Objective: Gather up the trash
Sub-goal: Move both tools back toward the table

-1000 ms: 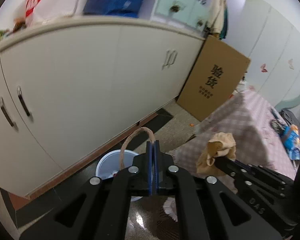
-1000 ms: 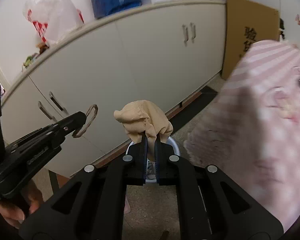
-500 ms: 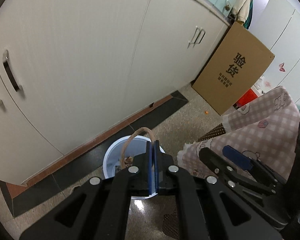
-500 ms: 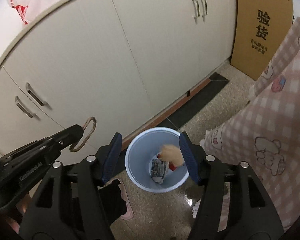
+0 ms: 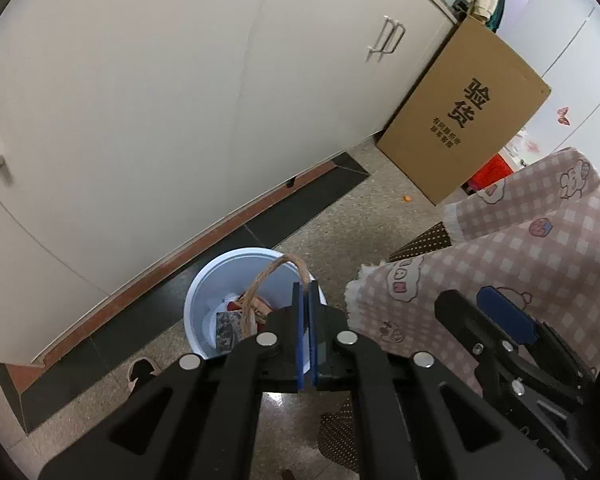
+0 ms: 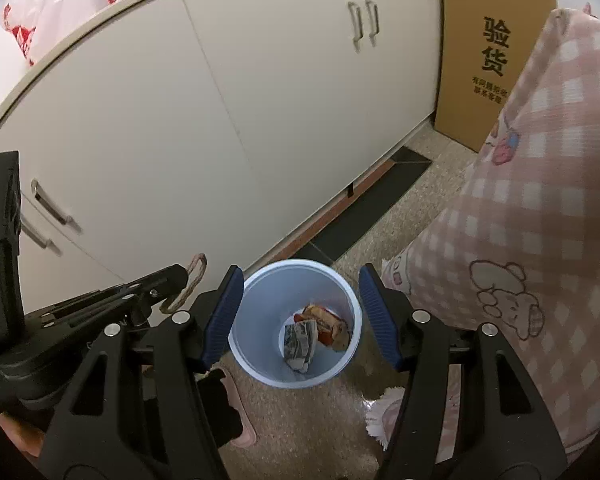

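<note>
Speckled stone floor (image 6: 320,432) runs along the foot of a long bank of white cabinets (image 6: 220,128), with a dark tile strip at their base and a tall cardboard box (image 5: 464,116) printed with black characters leaning at the far end. On the floor just in front of the cabinets stands a pale blue bin (image 6: 252,364), open-topped, with a pink checked cloth (image 6: 540,240) hanging down just beside it. At the bottom of the bin lie a crumpled printed wrapper (image 6: 299,345), a red-and-orange packet (image 6: 322,322) and a tan lump (image 6: 342,338) that may be a scrap of paper or fabric, too small to tell. The right gripper (image 6: 298,316) hangs over the bin, its blue-padded jaws spread apart with nothing between them, the bin's mouth framed in the gap. The left gripper (image 5: 305,336) is clenched tight on a brown rope loop (image 5: 268,280), which arches up from the pads and curves over the bin's rim. A pink slipper (image 6: 240,412) lies on the floor by the bin.
</note>
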Tool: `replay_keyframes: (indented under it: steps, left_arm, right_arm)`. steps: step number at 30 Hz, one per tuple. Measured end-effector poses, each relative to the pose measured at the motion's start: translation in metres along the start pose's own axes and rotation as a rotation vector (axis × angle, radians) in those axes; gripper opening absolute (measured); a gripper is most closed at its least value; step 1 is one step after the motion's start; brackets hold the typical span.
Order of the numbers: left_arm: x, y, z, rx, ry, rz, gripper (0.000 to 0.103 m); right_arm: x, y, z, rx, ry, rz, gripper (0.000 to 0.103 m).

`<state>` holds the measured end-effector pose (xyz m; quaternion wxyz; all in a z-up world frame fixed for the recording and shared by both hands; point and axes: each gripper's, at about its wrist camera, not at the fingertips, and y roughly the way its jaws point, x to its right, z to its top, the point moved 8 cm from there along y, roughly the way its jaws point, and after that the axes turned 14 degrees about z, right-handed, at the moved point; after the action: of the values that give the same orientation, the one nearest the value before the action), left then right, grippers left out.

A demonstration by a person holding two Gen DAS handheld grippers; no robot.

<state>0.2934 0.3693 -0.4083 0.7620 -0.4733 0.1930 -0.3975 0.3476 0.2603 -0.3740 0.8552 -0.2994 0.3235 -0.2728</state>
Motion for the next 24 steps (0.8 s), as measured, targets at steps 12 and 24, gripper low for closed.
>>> replay_keyframes:
  steps: [12, 24]
  left_arm:
    - [0.000, -0.012, 0.004, -0.010, 0.008, 0.025, 0.043]
    - [-0.003, -0.102, 0.011, 0.115, -0.006, 0.012, 0.045]
  right_arm:
    - [0.001, -0.020, 0.007, 0.036, 0.012, 0.008, 0.060]
    - [-0.034, -0.086, 0.024, 0.111, -0.052, 0.045, 0.060]
